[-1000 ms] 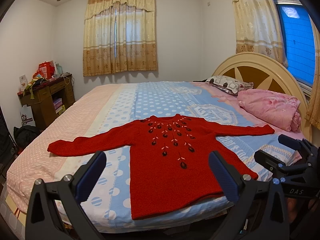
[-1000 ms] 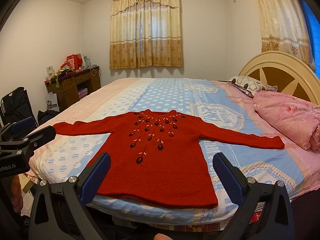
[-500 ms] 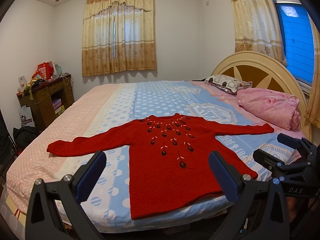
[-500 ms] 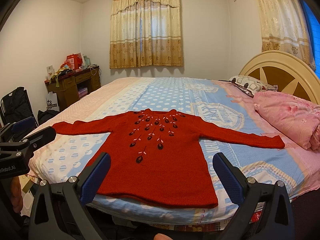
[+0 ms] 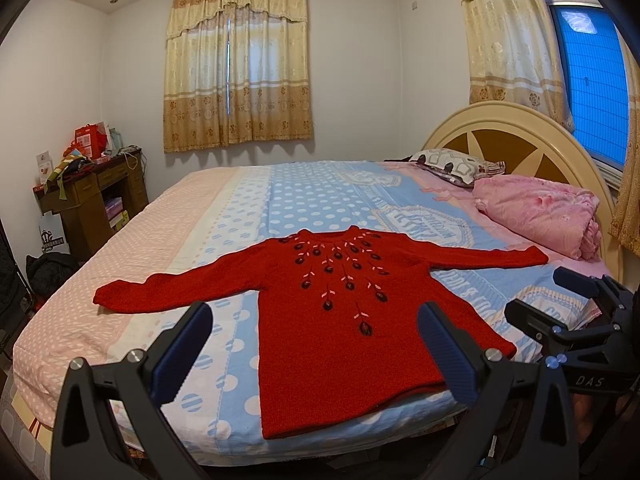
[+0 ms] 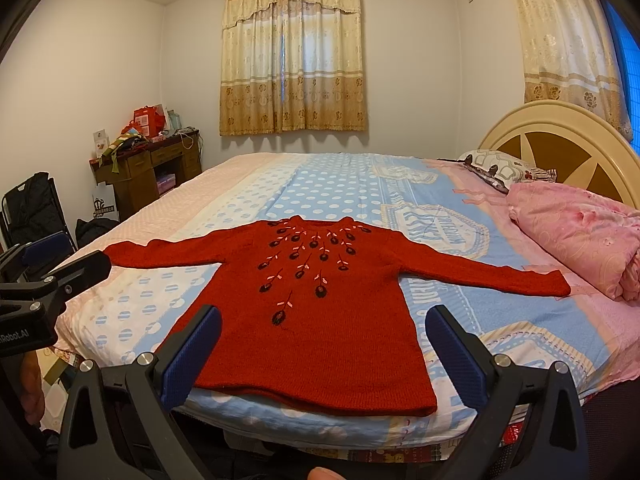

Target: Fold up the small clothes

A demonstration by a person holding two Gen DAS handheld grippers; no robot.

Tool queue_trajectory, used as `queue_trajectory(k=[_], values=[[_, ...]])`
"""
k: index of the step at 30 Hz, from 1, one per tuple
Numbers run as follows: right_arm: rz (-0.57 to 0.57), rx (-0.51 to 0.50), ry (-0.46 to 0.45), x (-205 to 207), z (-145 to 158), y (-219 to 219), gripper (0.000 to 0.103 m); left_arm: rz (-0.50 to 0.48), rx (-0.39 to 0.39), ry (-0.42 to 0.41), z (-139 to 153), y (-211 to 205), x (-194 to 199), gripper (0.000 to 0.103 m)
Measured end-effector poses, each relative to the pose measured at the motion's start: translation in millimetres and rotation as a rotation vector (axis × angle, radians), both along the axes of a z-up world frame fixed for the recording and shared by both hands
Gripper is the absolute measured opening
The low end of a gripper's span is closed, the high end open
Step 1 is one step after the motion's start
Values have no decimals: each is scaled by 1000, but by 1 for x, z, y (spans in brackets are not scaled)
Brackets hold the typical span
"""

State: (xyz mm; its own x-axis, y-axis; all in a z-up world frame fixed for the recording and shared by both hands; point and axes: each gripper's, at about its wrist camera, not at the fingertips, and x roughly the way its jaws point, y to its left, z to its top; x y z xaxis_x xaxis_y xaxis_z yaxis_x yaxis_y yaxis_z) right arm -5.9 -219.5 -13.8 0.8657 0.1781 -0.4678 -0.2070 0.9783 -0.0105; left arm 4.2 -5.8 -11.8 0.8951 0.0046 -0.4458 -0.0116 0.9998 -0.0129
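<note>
A small red knitted sweater (image 5: 340,320) with dark embroidered flowers lies flat, front up, on the bed near its front edge, both sleeves spread out sideways. It also shows in the right wrist view (image 6: 320,312). My left gripper (image 5: 316,344) is open and empty, held in front of the bed edge before the sweater's hem. My right gripper (image 6: 324,344) is open and empty, likewise before the hem. Each gripper shows at the side of the other's view: the right one (image 5: 560,312) and the left one (image 6: 60,272).
The bed (image 5: 280,200) has a blue and pink dotted sheet. A folded pink quilt (image 5: 536,212) and a patterned pillow (image 5: 452,166) lie at the headboard (image 5: 520,140) on the right. A cluttered wooden desk (image 5: 92,196) stands by the left wall.
Both views have shifted very slightly; the sweater lies unchanged and both grippers stay open.
</note>
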Motion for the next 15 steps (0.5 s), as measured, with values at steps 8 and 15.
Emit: queue_trajectory(k=[8, 15], values=[[5, 3, 36, 25, -17, -16, 102, -30, 9, 8, -11, 2, 12, 103], [-107, 29, 147, 81, -50, -66, 102, -26, 58, 51, -35, 11, 55, 103]])
